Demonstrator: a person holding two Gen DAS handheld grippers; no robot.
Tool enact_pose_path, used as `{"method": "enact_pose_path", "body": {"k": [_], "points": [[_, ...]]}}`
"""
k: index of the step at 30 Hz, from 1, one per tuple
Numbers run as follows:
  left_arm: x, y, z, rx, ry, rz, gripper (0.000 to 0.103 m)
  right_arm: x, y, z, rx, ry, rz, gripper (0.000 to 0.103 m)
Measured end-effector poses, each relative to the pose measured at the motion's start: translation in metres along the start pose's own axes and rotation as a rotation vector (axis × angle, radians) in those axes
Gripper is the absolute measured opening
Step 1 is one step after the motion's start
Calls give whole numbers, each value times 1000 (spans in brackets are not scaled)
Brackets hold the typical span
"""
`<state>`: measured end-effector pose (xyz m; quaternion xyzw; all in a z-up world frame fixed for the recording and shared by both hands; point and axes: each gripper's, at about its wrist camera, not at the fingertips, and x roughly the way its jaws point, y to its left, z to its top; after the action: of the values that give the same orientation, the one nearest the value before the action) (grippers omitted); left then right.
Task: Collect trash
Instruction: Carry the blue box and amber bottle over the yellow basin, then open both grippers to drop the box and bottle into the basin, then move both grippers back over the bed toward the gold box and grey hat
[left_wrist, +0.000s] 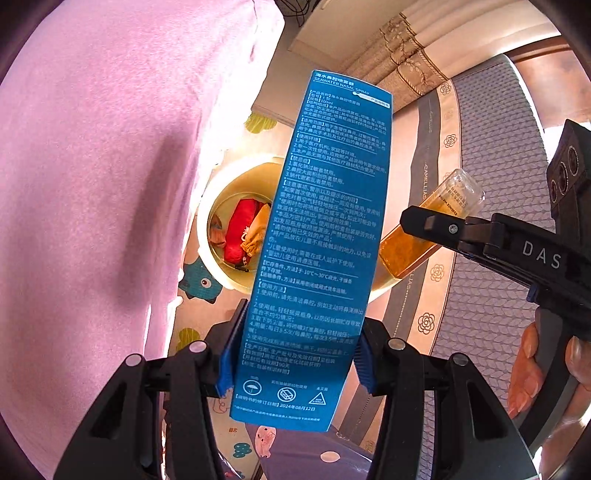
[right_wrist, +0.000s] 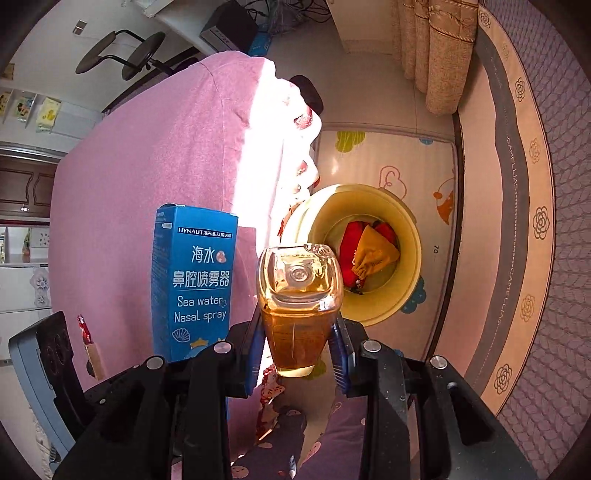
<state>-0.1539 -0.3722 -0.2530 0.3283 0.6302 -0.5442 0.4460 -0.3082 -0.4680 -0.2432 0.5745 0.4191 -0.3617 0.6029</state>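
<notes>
While grippers grip box (left_wrist: 321, 240) and bottle (right_wrist: 299, 310), bin (right_wrist: 410, 229) holds seemingly 2 pouches.

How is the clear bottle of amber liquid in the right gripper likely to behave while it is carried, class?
The bottle probably feels heavy for its size, being mostly full. Its smooth, glossy walls may slip between the fingers, which pinch only its lower half. If glass, it could break when dropped into the bin.

left hand-held gripper (left_wrist: 295, 354) grips blue box (left_wrist: 325, 236) | yellow bin (left_wrist: 221, 206) beyond
</notes>
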Motion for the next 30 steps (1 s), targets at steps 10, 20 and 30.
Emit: {"method": "enact_pose_path", "body": {"k": [10, 20, 30], "points": [[17, -3, 16, -18, 53, 62, 75, 8, -29, 18, 57, 39, -4, 52], [11, -3, 26, -59, 31, 39, 75, 13, -22, 21, 56, 73, 41, 49], [-16, 24, 18, -150, -43, 0, 75, 3, 9, 19, -12, 74, 47, 48]]}}
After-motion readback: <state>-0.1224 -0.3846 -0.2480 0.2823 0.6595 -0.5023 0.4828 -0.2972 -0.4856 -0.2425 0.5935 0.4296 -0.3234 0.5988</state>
